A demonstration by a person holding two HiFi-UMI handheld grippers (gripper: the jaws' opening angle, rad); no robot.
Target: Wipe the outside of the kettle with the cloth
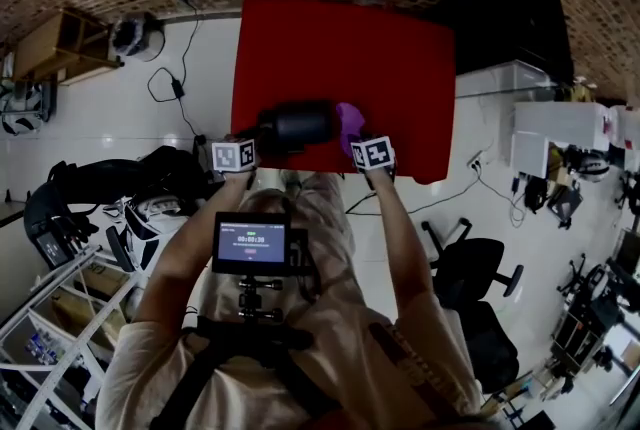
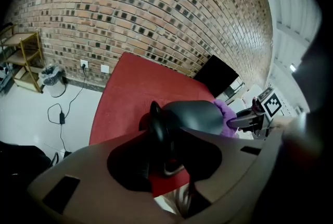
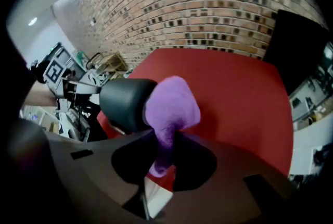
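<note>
Head view: a dark kettle (image 1: 300, 126) lies sideways near the red table's (image 1: 400, 38) six o'clock edge. At its nine o'clock, the left claw (image 1: 258, 140) pinches the handle (image 2: 155, 125); at its three o'clock, the right claw (image 1: 358, 144) pinches a purple cloth (image 1: 349, 123) touching the kettle's body.

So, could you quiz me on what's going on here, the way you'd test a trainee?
1. True or false: the right gripper is shut on a soft purple cloth.
2. What does the left gripper clamp? A: the curved handle of the dark rounded kettle. B: the cloth. C: nothing.
3. Fill in: the flat table beneath the kettle is ___ in colour.

Key: 1 true; 2 A; 3 red.
</note>
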